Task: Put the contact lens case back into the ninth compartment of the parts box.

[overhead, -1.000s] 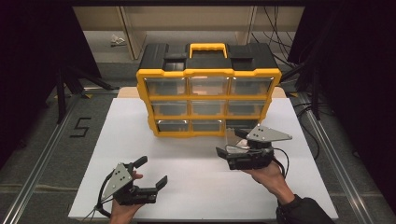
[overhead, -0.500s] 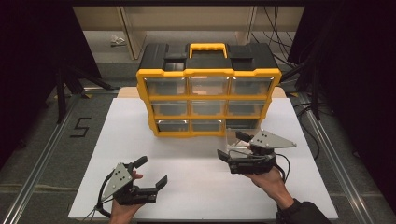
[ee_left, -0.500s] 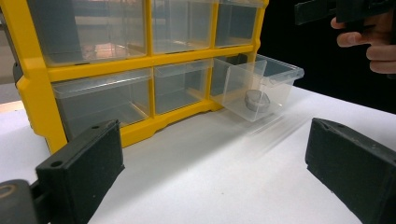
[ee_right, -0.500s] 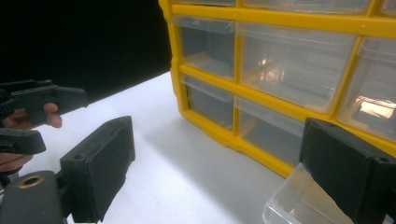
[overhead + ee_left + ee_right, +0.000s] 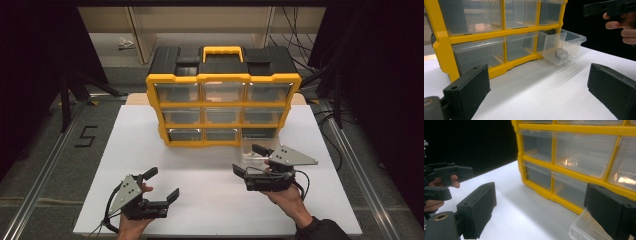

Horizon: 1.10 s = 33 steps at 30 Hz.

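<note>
Clear plastic drawer, pulled out of the yellow cabinet's bottom right slot, sits toward the table's right edge with a small round tin inside. Right gripper hovers beside it, jaws apart, empty. Left gripper near the front edge, released.

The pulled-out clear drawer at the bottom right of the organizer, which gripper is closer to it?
Right. The right gripper sits just in front of the clear drawer, jaws open. The left gripper hangs well back near the table's front left, also open.
</note>
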Each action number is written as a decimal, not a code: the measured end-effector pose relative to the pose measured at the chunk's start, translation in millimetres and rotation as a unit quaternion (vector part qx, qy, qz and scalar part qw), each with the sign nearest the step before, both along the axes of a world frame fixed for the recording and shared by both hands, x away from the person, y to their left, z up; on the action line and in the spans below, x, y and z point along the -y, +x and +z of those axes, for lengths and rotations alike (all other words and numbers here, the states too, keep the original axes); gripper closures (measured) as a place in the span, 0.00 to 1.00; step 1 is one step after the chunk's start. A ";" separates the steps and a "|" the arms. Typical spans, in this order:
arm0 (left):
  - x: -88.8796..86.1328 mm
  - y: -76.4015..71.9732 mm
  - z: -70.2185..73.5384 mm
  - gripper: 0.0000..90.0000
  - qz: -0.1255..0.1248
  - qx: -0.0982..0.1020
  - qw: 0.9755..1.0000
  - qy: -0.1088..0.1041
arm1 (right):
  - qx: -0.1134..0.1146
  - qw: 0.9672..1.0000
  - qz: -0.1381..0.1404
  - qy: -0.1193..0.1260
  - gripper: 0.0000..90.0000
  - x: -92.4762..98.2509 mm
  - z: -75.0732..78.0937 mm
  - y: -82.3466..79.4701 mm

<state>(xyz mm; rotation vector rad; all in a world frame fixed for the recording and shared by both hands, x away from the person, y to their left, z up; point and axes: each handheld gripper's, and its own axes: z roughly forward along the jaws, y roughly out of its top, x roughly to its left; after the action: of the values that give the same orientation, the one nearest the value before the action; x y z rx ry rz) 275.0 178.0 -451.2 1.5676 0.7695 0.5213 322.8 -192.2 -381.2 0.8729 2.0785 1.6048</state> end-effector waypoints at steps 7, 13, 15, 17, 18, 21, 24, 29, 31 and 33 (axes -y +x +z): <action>0.1 0.2 -0.1 0.04 0.000 -0.001 1.000 0.000 | 0.004 1.000 -0.005 0.002 0.13 4.6 -9.3 -4.5; 0.0 -0.1 -0.1 0.04 -0.001 -0.001 1.000 0.001 | 0.009 1.000 -0.006 0.004 0.13 9.8 -17.4 -10.7; 0.2 0.1 -0.3 0.04 -0.002 -0.001 1.000 0.003 | 0.009 1.000 -0.008 0.007 0.13 11.9 -20.1 -12.7; 0.5 0.2 -0.4 0.04 -0.002 -0.002 1.000 0.004 | 0.008 1.000 -0.009 0.010 0.13 14.5 -22.5 -14.6; 0.6 0.3 -0.5 0.04 -0.003 -0.002 1.000 0.004 | 0.007 1.000 -0.012 0.010 0.13 15.8 -23.5 -15.6; 0.7 0.6 -0.7 0.04 -0.003 -0.003 1.000 0.004 | 0.006 1.000 -0.015 0.011 0.13 19.1 -26.2 -17.5; 0.7 0.6 -0.7 0.04 -0.003 -0.004 1.000 0.004 | 0.002 1.000 -0.021 0.005 0.13 22.5 -29.9 -18.5; 0.8 0.9 -1.0 0.04 -0.004 -0.005 1.000 0.004 | -0.004 1.000 -0.027 0.008 0.13 29.0 -35.8 -20.9; 1.0 1.0 -1.0 0.04 -0.004 -0.005 1.000 0.005 | -0.003 1.000 -0.028 0.009 0.13 30.4 -36.8 -22.5; 1.2 1.0 -1.0 0.04 -0.005 -0.005 1.000 0.007 | -0.002 1.000 -0.028 0.011 0.13 31.5 -37.7 -24.1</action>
<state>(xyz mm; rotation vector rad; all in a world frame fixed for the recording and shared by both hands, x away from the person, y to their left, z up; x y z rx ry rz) 276.0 176.8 -452.2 1.5867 0.7659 0.5124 298.7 -223.7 -418.9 0.9340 2.0238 1.6002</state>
